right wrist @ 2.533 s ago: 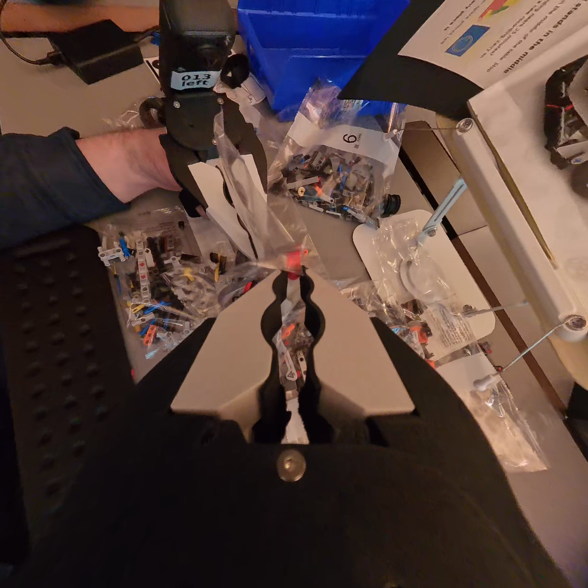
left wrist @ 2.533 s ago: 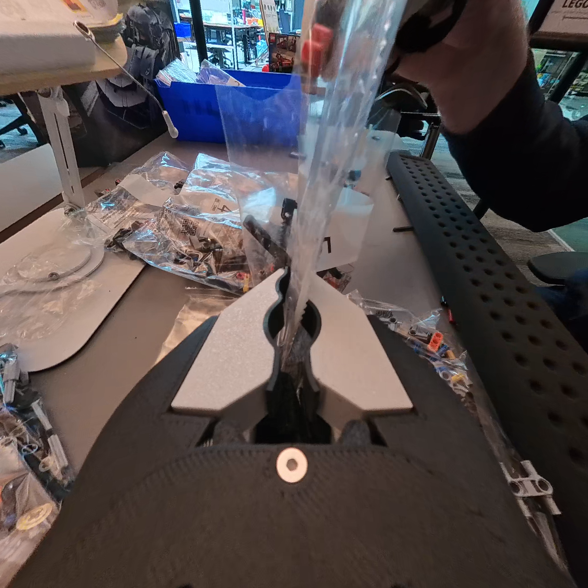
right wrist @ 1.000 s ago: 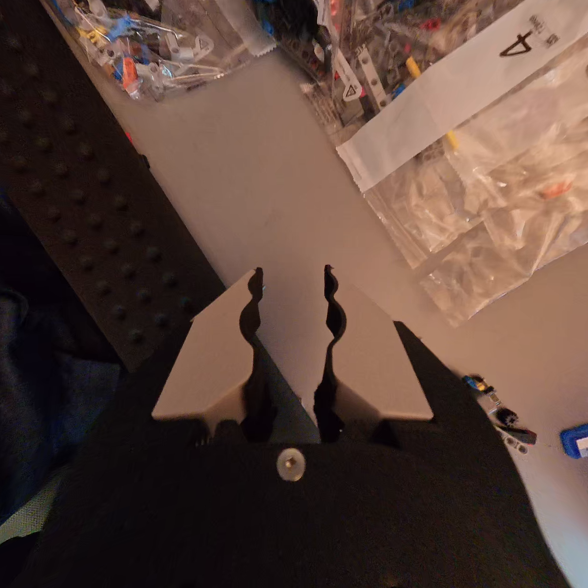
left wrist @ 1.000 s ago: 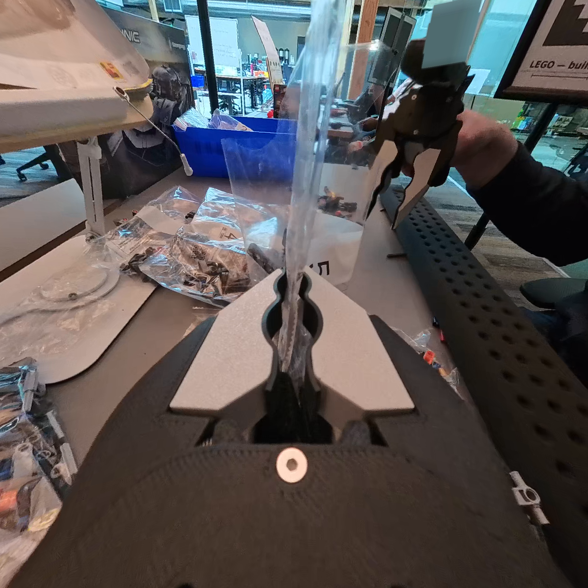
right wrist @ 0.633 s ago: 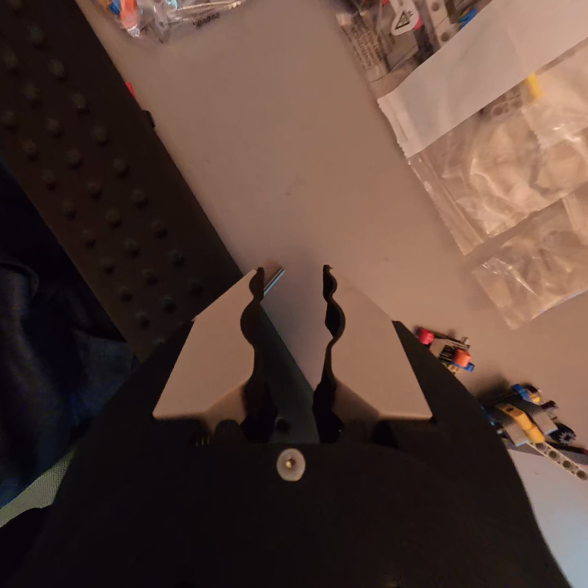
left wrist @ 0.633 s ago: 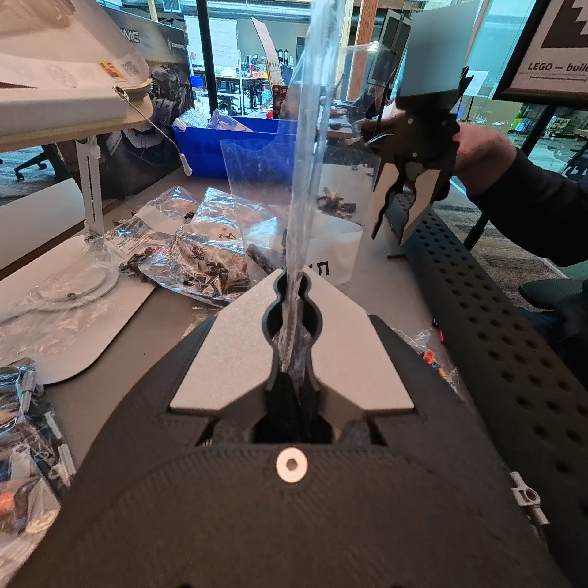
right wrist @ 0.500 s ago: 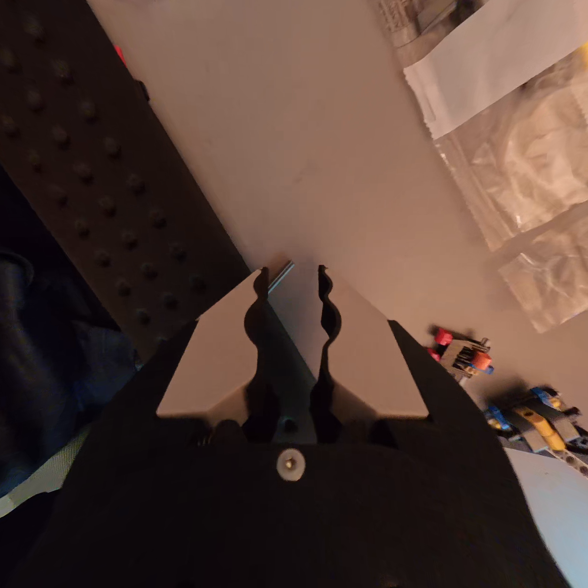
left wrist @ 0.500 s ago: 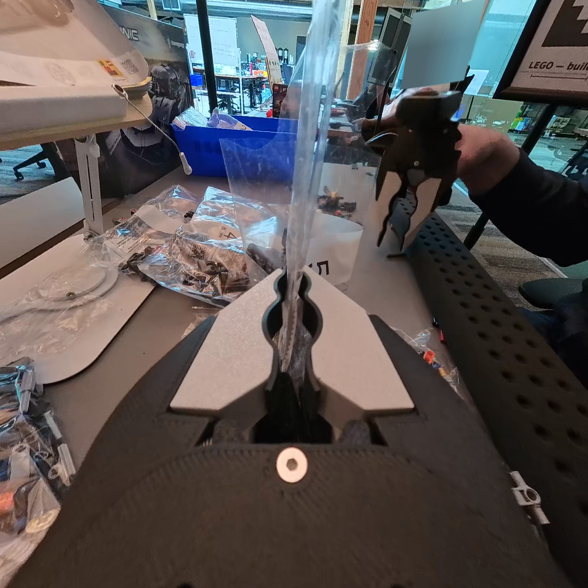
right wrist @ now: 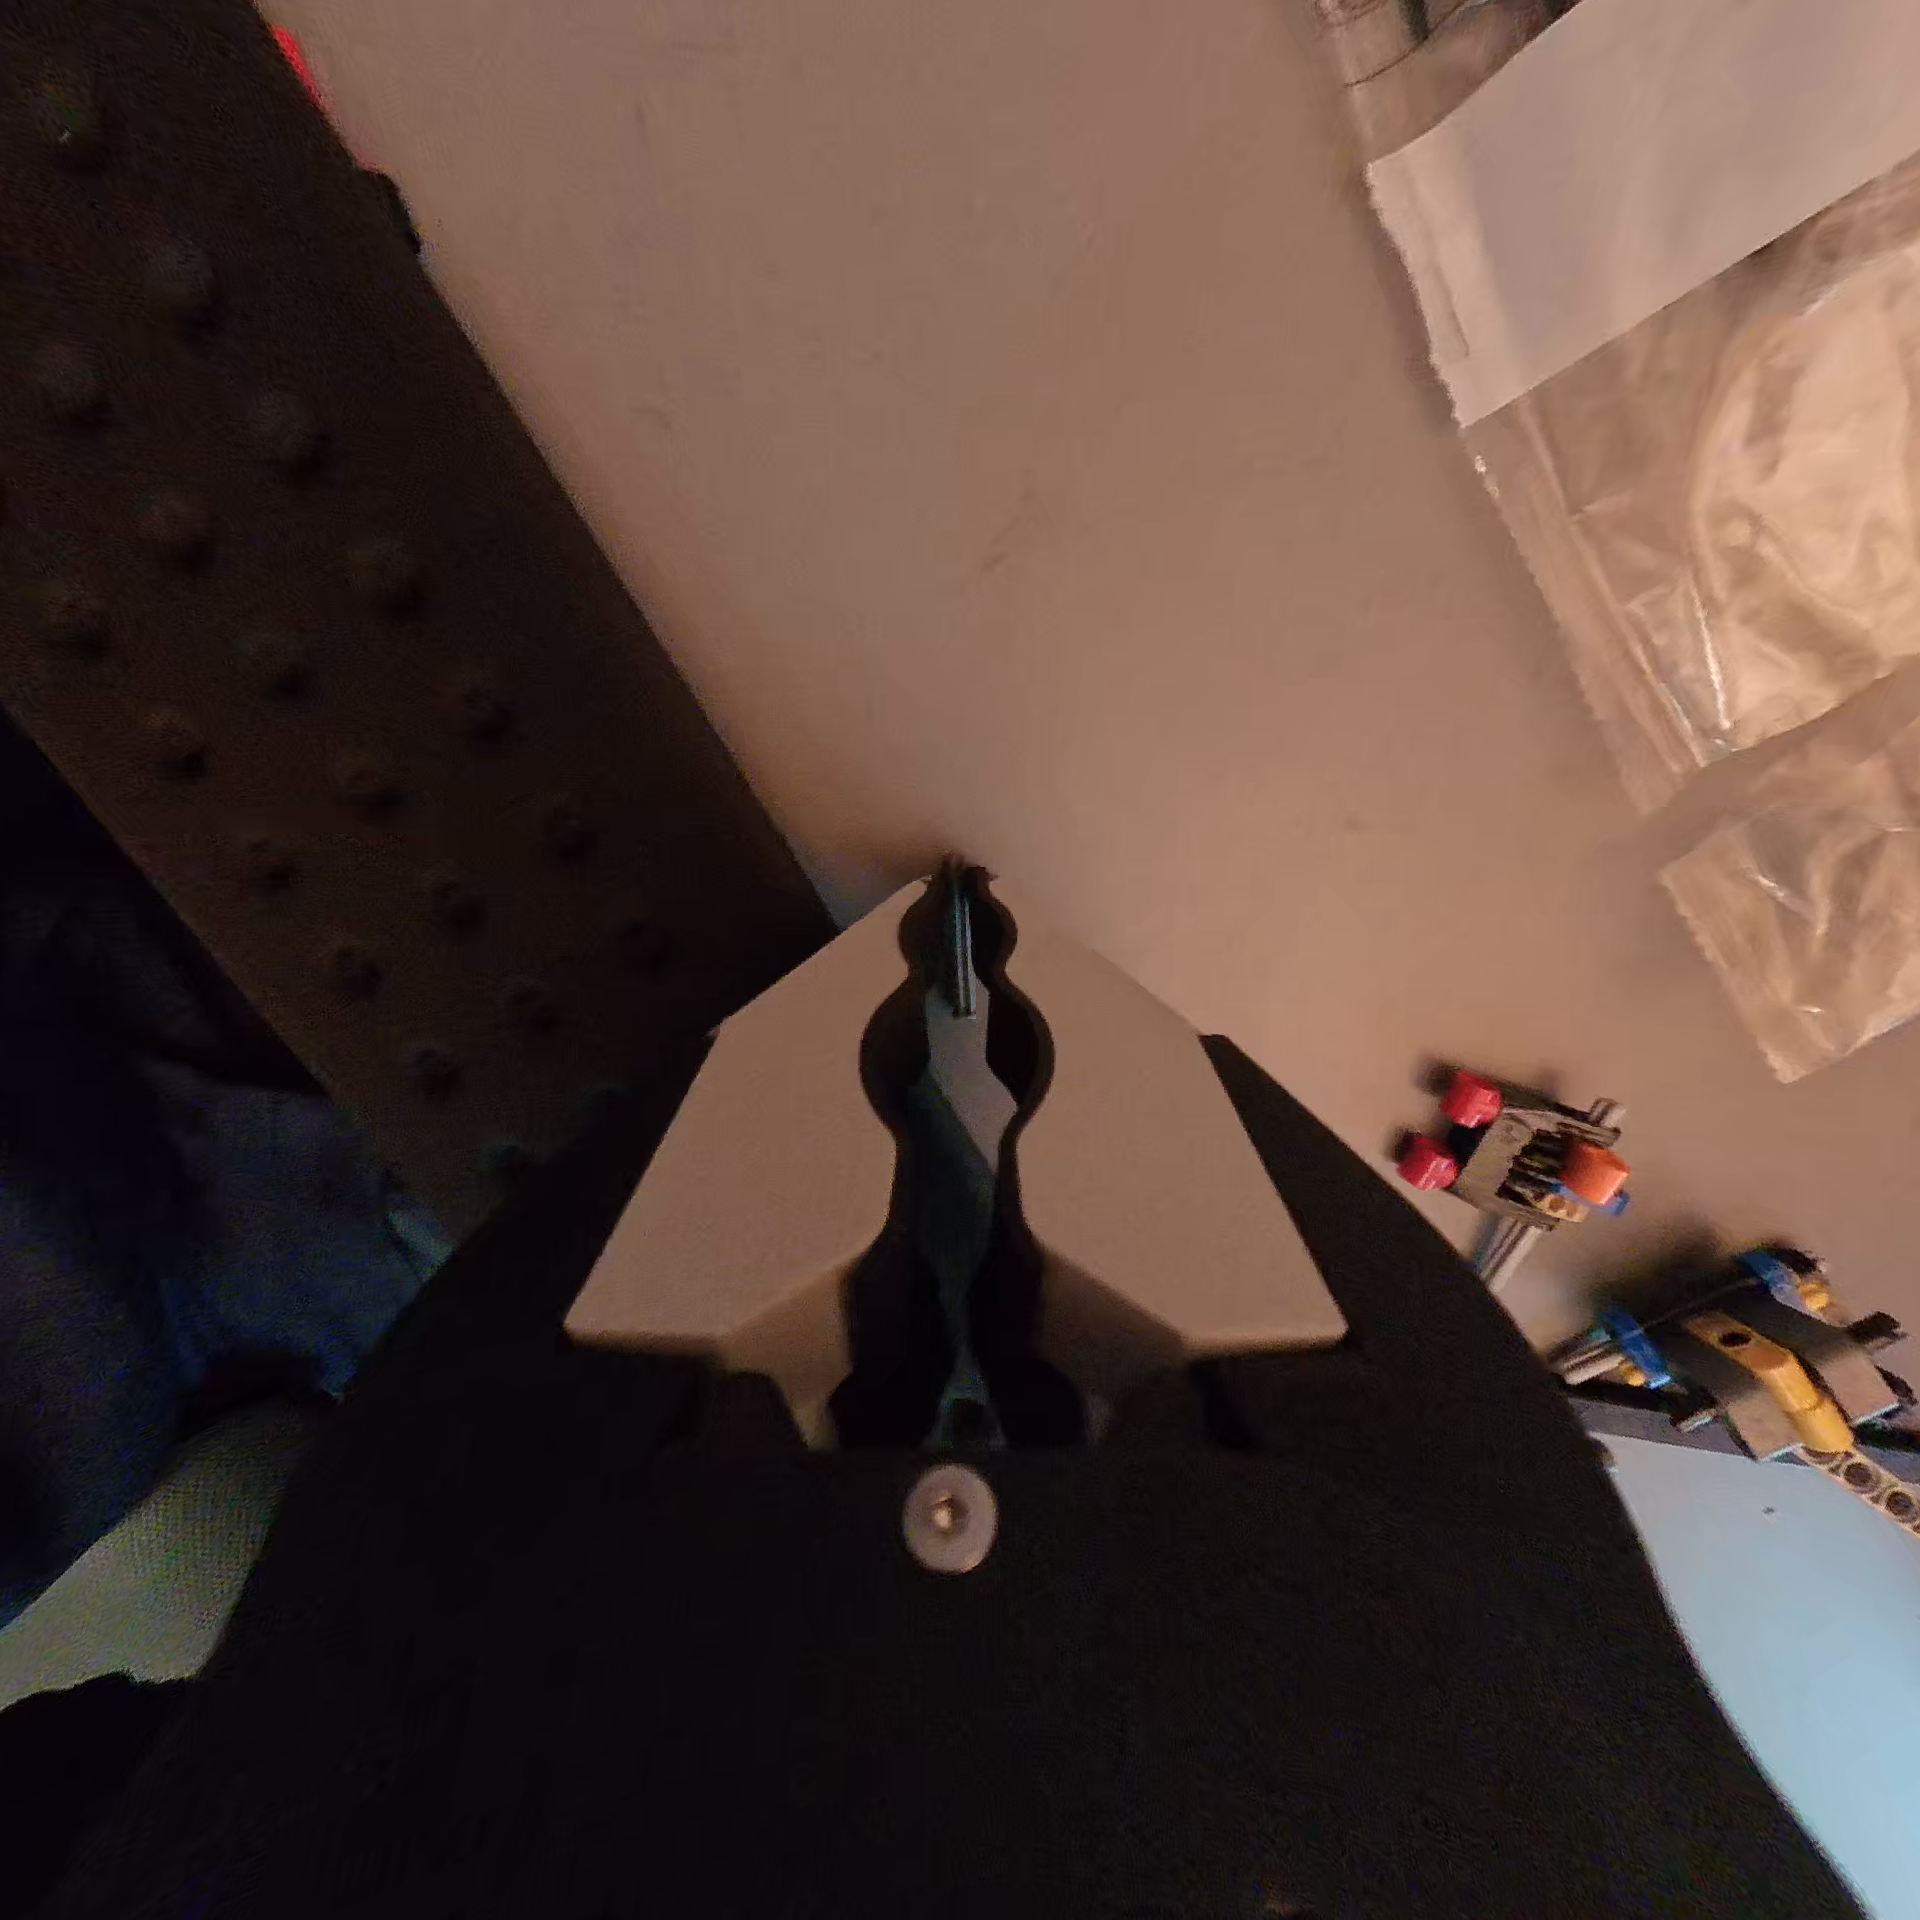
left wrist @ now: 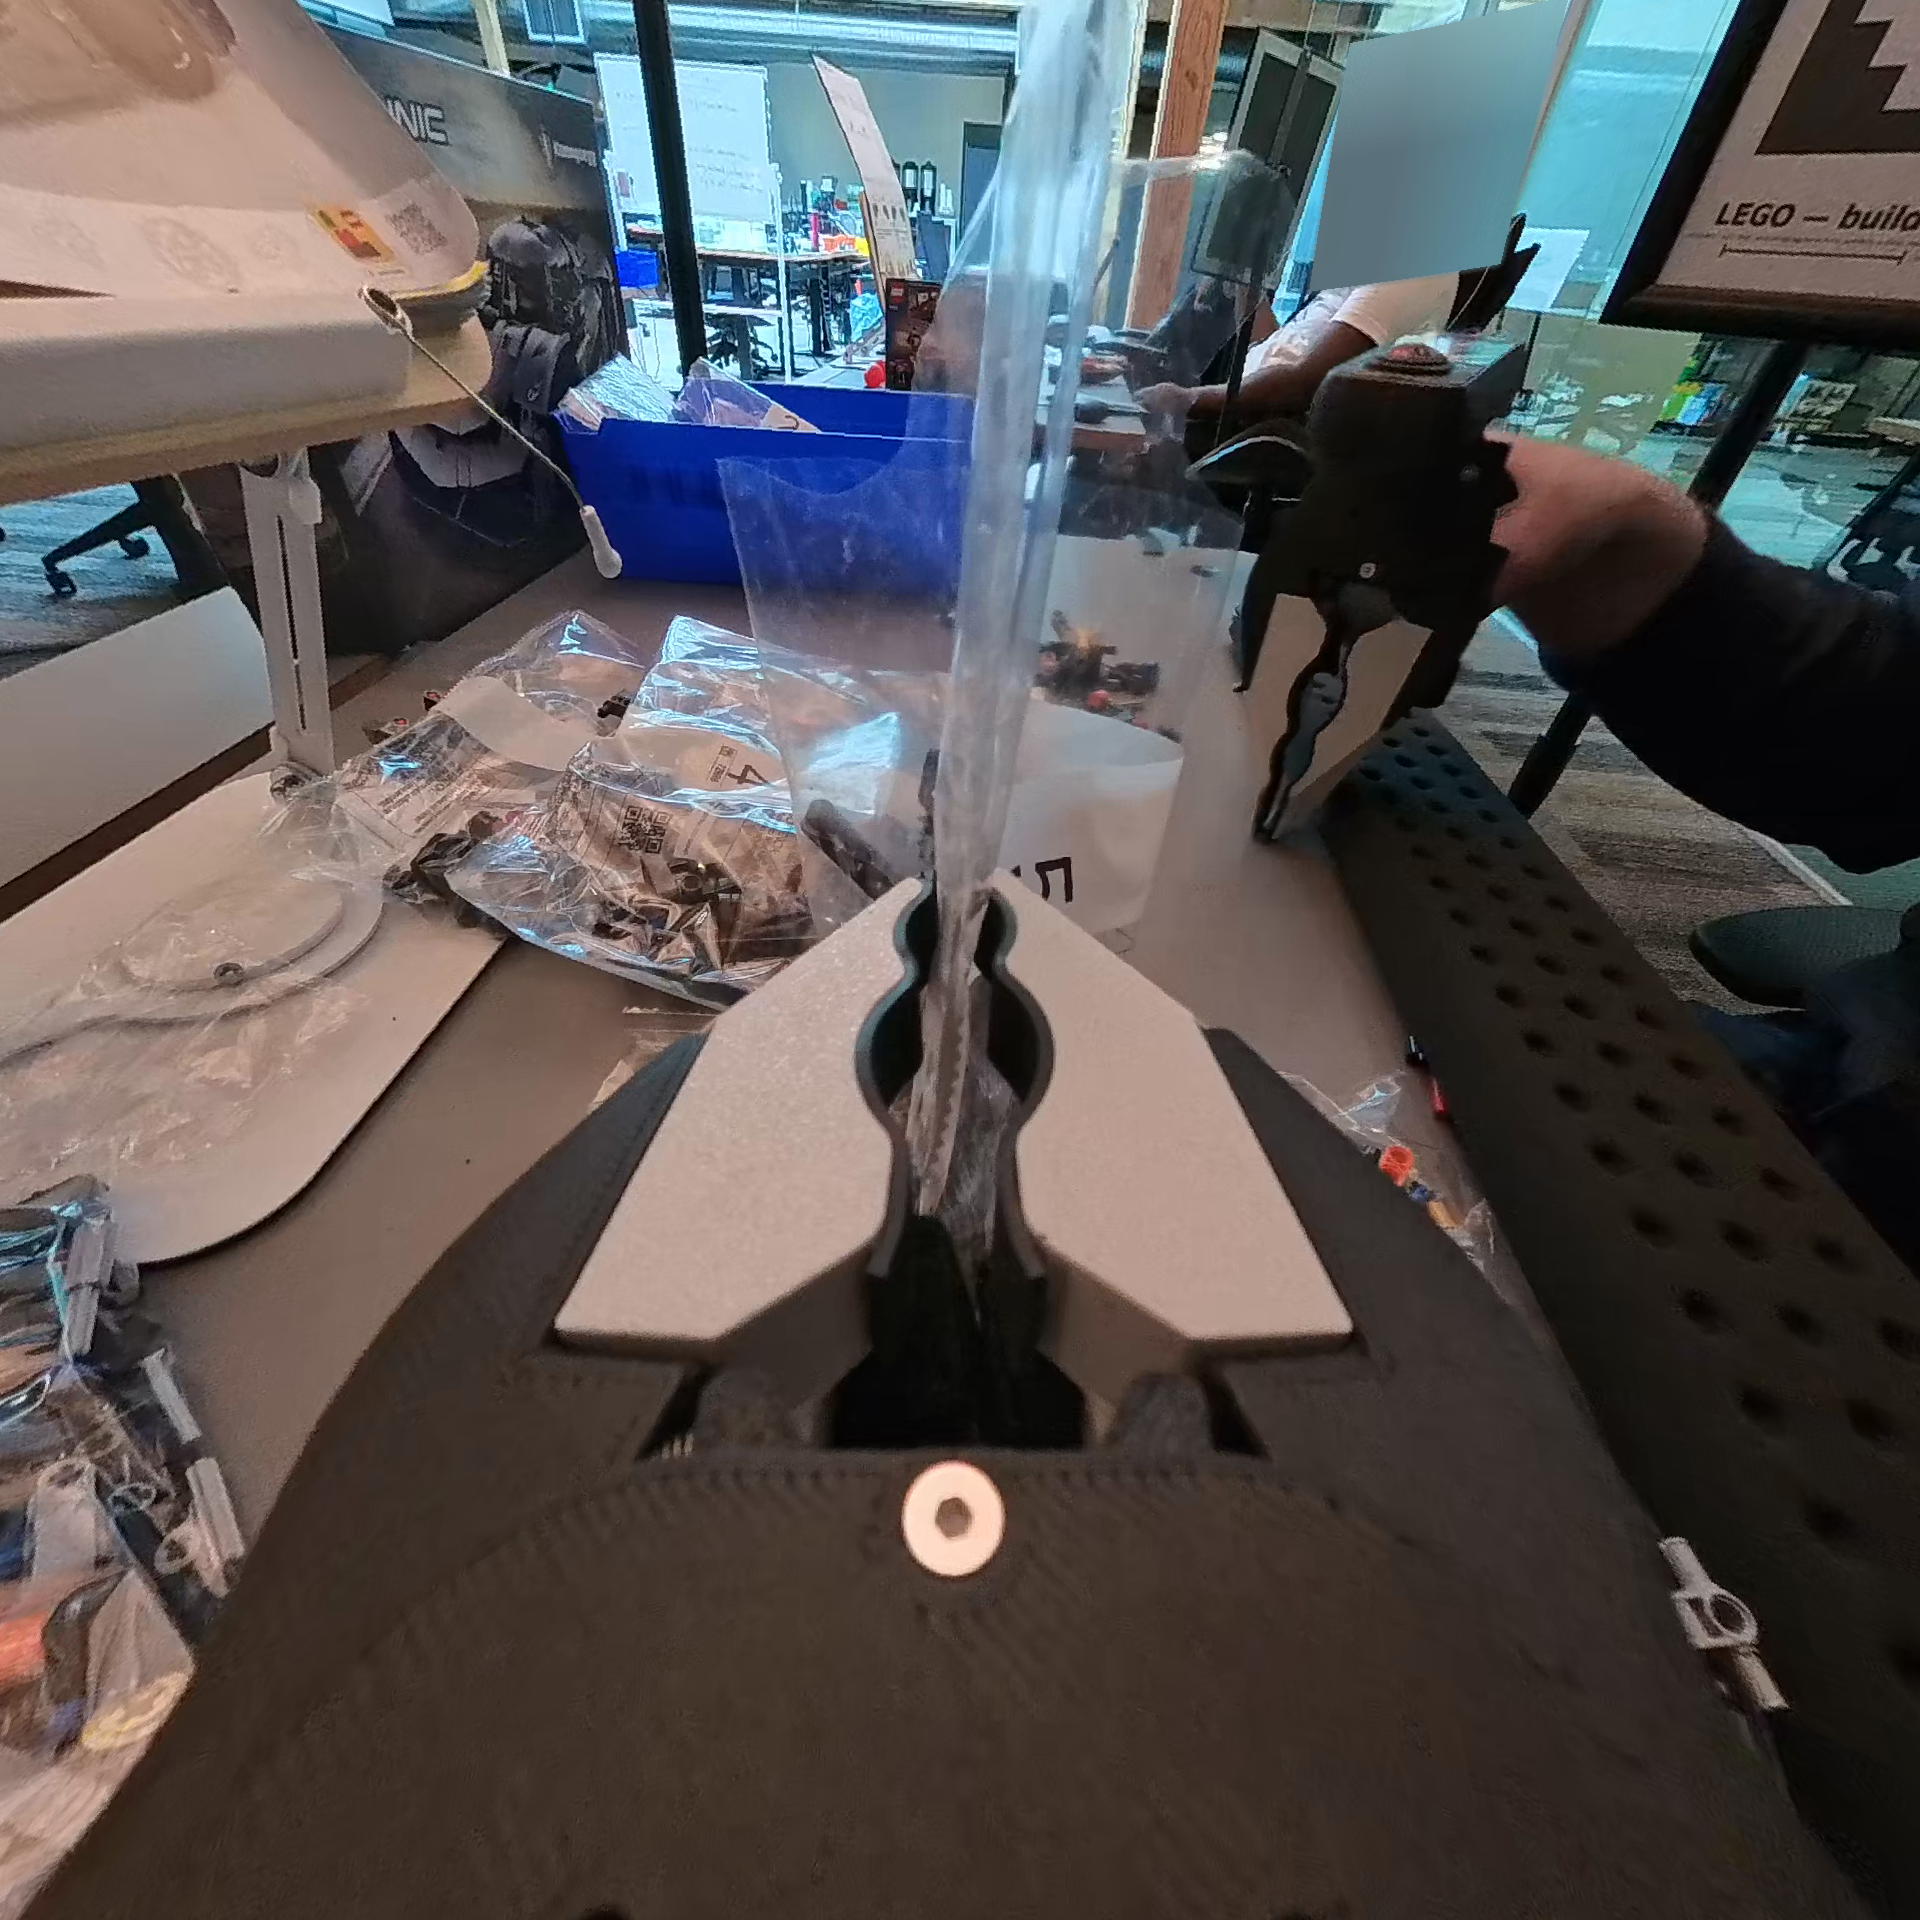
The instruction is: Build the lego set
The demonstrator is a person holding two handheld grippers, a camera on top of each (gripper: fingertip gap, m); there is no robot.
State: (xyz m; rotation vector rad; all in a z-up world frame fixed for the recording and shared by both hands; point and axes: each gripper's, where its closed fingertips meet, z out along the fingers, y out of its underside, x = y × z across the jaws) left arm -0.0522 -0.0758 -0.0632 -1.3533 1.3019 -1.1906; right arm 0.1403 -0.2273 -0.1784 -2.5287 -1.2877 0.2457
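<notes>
My left gripper is shut on a clear plastic bag, which stands up out of its jaws, with small lego parts showing through it. My right gripper is shut on a thin dark axle at its tips, low on the grey table beside the black studded strip. In the left wrist view the right gripper points down, its tips at the table next to that strip. Small part-built lego pieces lie to its right.
Several sealed bags of lego parts lie mid-table, with more at the left edge. A blue bin stands at the back. A white stand base holds a booklet shelf. Clear bags lie to the right gripper's upper right. Some 30 cm of space lies between my two pairs of fingers.
My right gripper let go of the bag, swung down to the table beside the black strip and closed on the thin axle. My left gripper kept hold of the bag and barely moved.
</notes>
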